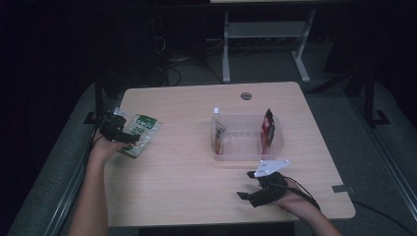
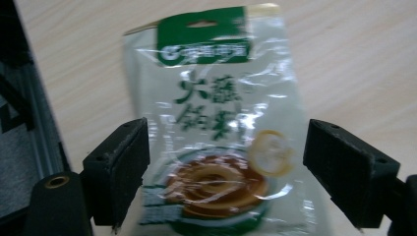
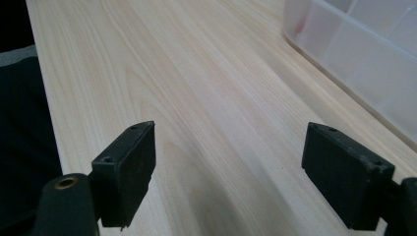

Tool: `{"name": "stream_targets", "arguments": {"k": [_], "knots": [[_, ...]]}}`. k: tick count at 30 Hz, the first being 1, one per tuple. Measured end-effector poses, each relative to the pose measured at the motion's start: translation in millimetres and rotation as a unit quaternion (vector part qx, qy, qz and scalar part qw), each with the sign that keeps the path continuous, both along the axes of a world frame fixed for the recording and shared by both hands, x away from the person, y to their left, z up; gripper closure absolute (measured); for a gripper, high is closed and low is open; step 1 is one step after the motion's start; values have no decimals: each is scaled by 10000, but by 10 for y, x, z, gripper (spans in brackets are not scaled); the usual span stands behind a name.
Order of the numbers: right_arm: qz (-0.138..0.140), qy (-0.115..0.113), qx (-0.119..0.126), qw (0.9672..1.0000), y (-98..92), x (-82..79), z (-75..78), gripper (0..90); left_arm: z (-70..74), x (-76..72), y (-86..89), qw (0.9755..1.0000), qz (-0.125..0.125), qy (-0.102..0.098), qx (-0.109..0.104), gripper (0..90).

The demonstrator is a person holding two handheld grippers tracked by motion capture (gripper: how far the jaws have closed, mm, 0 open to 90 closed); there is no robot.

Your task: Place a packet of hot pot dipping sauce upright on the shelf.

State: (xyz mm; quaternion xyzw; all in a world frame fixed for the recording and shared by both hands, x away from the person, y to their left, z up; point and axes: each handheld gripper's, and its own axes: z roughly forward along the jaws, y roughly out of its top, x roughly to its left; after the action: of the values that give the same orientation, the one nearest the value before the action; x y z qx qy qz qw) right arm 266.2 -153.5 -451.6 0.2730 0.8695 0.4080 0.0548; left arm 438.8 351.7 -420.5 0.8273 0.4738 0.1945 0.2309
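The left gripper [image 2: 226, 177] is straddling the flat green-and-clear plastic food packet [image 2: 216, 132], fingers spread; closing squarely across its middle should be securing it.

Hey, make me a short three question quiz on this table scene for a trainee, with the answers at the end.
1. True or false: the left tongs are clamped tight on the green and white packet.
2. Where does the red packet stand? A) flat on the bare table B) in the clear plastic bin C) between the right tongs
3. Fill in: the green and white packet lies near the table's ____ edge in the high view.

Key:
1. False. The jaws stand wide on either side of it, pads off it.
2. B, upright against the bin's right wall.
3. Left.
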Motion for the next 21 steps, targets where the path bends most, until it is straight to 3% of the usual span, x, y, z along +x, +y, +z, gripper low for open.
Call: {"name": "stream_targets", "arguments": {"k": [8,10,19,21], "knots": [[-28,-21,8,10000,-12,2,-3,201,-223,80,234,9993,235,202,-223,154],[-64,-11,18,10000,-22,2,-2,202,-263,78,268,9987,257,238,-382,155],[-78,-30,31,10000,-38,-7,3,203,-332,85,217,9968,126,477,-624,190],[-86,1,37,10000,-36,-12,5,204,-338,71,219,9971,120,439,-618,210]]}}
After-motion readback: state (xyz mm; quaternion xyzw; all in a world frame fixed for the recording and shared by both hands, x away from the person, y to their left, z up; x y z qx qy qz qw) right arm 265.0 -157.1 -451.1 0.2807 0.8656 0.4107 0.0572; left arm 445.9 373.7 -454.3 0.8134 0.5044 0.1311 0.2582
